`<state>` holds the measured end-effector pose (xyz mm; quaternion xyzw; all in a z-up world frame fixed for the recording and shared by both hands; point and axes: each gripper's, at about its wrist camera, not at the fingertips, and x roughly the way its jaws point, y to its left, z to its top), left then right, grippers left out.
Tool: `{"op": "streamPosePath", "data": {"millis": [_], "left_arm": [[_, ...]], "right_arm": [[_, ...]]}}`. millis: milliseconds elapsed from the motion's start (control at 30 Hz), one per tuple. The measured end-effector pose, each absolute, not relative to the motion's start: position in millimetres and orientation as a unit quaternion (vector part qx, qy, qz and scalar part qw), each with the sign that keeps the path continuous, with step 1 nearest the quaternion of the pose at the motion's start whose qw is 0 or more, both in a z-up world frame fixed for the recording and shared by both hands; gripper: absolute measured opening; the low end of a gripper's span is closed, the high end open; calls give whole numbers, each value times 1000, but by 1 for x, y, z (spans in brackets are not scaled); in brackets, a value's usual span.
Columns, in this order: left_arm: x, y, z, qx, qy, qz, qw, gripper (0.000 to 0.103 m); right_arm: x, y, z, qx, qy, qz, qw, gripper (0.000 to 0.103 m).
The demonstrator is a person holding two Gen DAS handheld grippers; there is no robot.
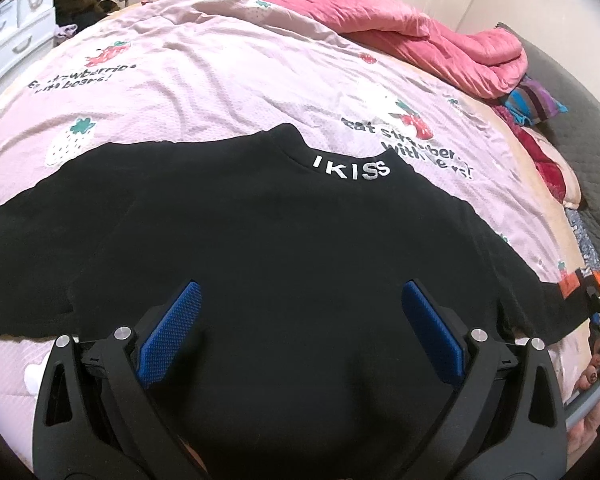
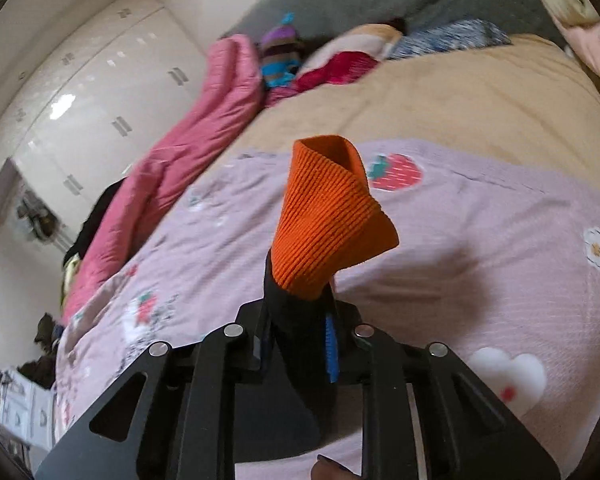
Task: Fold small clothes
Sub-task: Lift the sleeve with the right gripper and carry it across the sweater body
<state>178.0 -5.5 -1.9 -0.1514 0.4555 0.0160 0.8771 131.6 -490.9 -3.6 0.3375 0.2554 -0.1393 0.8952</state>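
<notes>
A black sweater [image 1: 284,240] with white "IKISS" lettering [image 1: 352,168] on its collar lies spread flat on the pink strawberry-print sheet [image 1: 220,80]. My left gripper [image 1: 300,320] hovers over the sweater's body, open, with nothing between its blue pads [image 1: 172,332]. At the far right edge of the left wrist view, my right gripper [image 1: 598,308] sits at the end of the sweater's sleeve. In the right wrist view, the right gripper [image 2: 300,320] is shut on the black sleeve [image 2: 296,360], lifted off the sheet. The orange ribbed cuff [image 2: 328,216] sticks up beyond the fingers.
A rumpled pink quilt [image 1: 420,28] lies along the far side of the bed, with striped and red pillows [image 1: 536,104] at its right end. White drawers [image 1: 16,36] stand at the left, white wardrobes [image 2: 80,92] behind. A person's hand [image 1: 596,376] holds the right gripper's handle.
</notes>
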Motion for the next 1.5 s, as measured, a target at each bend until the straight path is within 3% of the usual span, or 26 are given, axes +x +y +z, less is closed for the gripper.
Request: {"op": "streamPosePath", "data": {"millis": [733,1500], "left_arm": [[164,42,36,-180,421,35,889,94],[150,92,29,-306,408,2,860,94]], "right_arm": [[153,-360,64,245,255,23,935,15],[166,-225,59,178,305,147,924,15]]}}
